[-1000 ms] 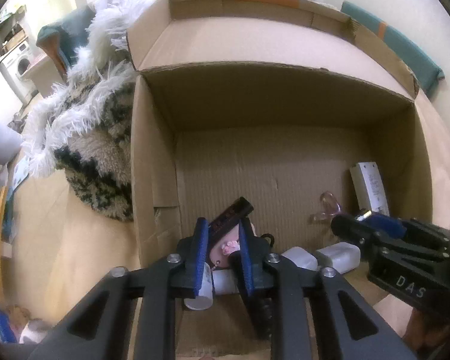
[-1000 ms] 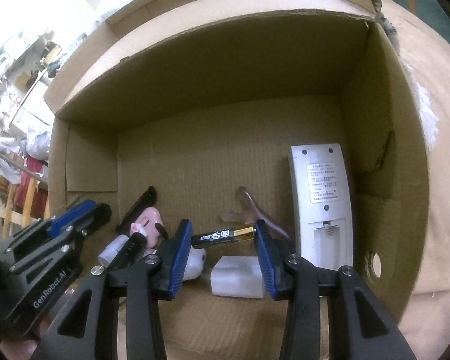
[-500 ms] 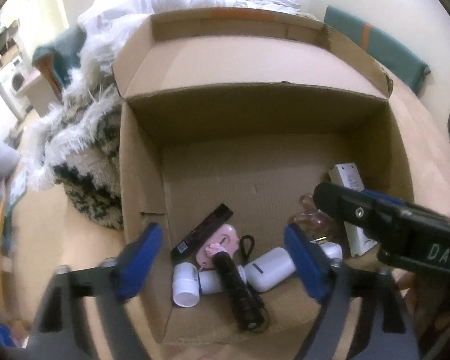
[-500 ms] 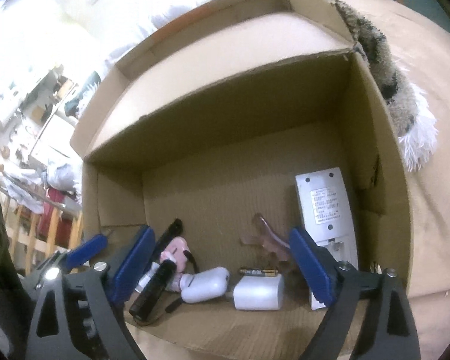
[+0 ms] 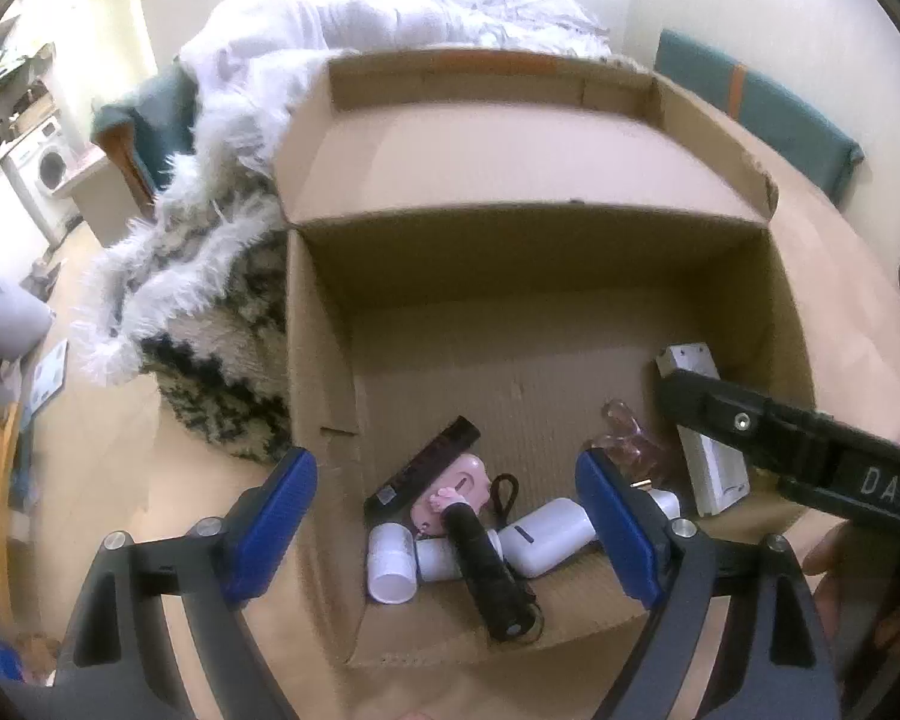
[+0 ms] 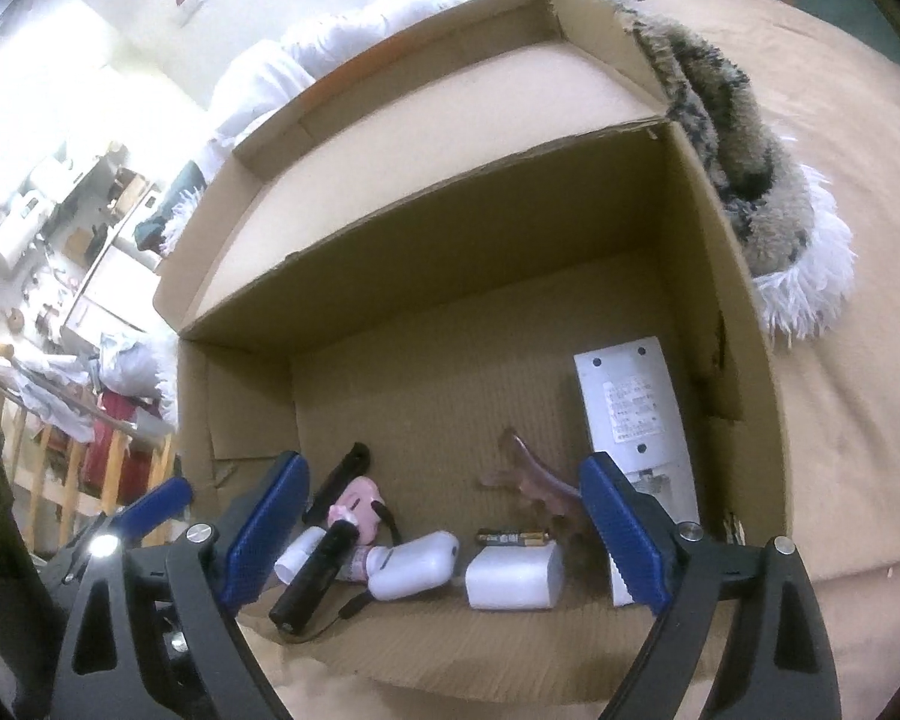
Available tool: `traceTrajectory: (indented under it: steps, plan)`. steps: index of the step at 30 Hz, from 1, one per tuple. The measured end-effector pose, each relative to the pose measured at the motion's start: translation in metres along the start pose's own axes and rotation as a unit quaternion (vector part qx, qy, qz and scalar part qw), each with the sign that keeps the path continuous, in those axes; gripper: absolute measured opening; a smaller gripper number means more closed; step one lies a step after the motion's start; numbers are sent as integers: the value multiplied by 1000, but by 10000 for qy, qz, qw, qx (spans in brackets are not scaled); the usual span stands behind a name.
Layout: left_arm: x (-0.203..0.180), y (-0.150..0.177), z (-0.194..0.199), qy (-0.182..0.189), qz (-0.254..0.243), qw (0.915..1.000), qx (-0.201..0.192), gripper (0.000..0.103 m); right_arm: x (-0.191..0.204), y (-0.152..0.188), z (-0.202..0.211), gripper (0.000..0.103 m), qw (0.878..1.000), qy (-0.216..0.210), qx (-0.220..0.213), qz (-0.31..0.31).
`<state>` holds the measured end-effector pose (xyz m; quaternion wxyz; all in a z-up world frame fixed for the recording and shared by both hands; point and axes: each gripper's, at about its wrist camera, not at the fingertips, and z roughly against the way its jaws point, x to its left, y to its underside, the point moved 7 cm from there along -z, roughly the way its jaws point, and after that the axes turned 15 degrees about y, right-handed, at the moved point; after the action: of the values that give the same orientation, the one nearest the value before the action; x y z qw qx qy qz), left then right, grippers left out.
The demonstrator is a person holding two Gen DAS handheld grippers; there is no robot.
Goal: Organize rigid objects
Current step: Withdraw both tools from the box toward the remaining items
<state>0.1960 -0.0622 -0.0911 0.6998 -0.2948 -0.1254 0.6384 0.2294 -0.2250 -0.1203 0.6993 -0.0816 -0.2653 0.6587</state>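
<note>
Both grippers, left gripper [image 5: 447, 519] & right gripper [image 6: 444, 531], have released and backed off, jaws wide, empty. Gold-black AA battery [image 6: 513, 537] lies lower centre in brown cardboard box [image 6: 720, 276]: light, stiff, slippery, rolls; pinch mid-barrel.

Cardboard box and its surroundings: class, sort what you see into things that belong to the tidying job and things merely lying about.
Belongs to the job:
cardboard box
black torch
battery
white remote
white charger block
white case
both open claws, left claw and right claw

Just lying about:
shaggy rug
white bedding
washing machine
</note>
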Motion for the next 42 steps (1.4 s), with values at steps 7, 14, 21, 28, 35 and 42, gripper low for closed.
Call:
traceTrajectory:
  steps: [7,14,21,28,35,42]
  plan:
    - [11,10,20,-37,103,9999,-44,87,-7,16,25,97,10000,16,-85,-48]
    - [38,45,38,-210,703,9972,141,87,-10,46,36,97,9997,-101,155,-134]
    - [72,73,47,-220,1663,9852,367,87,-5,66,36,97,9997,116,230,54]
    - [77,78,56,-235,1945,9802,303,88,15,93,17,98,9953,479,469,704]
    - [75,79,57,-307,1964,9795,336,88,32,103,-50,98,9820,854,1165,1221]
    - [82,83,56,-260,2128,9758,429,88,40,100,-85,96,9743,1264,1008,1569]
